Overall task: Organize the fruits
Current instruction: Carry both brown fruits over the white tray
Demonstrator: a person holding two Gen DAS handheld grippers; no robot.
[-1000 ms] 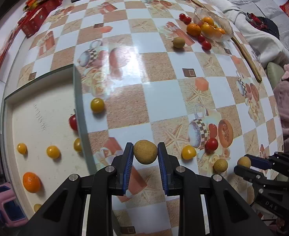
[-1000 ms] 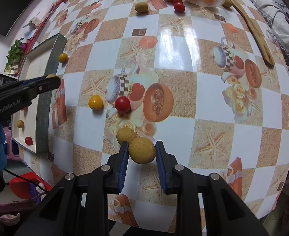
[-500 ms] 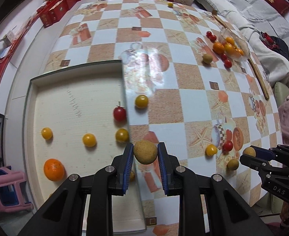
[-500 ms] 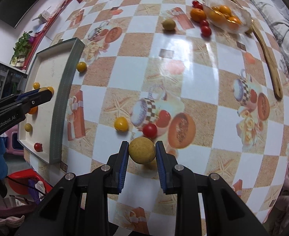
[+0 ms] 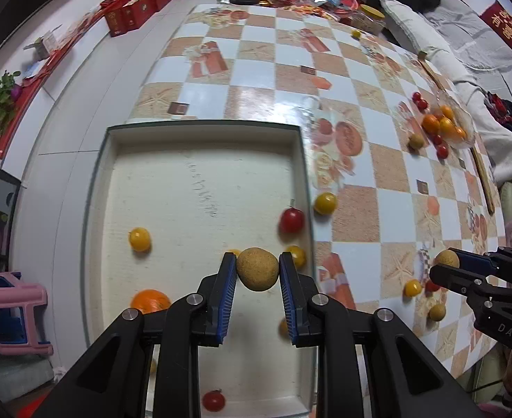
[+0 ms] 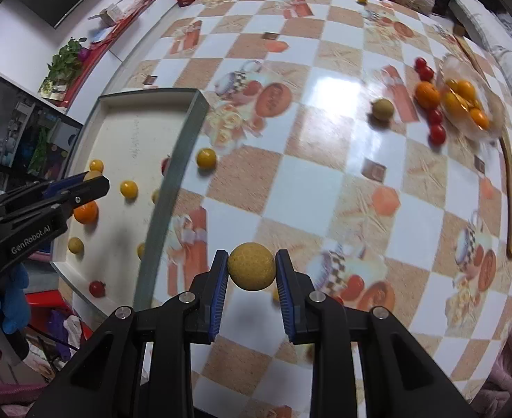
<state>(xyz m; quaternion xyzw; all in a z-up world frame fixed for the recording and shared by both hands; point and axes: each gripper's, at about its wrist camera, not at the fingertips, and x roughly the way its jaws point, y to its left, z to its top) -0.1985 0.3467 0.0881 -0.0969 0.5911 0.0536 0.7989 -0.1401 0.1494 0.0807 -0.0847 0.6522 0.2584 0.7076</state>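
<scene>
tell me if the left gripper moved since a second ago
Yes. The left gripper, shut on a tan fruit, was over the checkered table beside the tray; now it is over the tray, having crossed the right wall.

Shallow rectangular white tray (image 5: 200, 174) at left edge of checkered counter (image 5: 360, 209). In tray: small yellow tomato (image 5: 139, 239), orange mandarin (image 5: 150, 301), red cherry tomato (image 5: 291, 220) against right wall. Another yellow tomato (image 5: 325, 203) on counter just outside that wall. Clear glass bowl (image 6: 472, 104) of citrus far right; brown round longan (image 6: 382, 108) left of it.
</scene>
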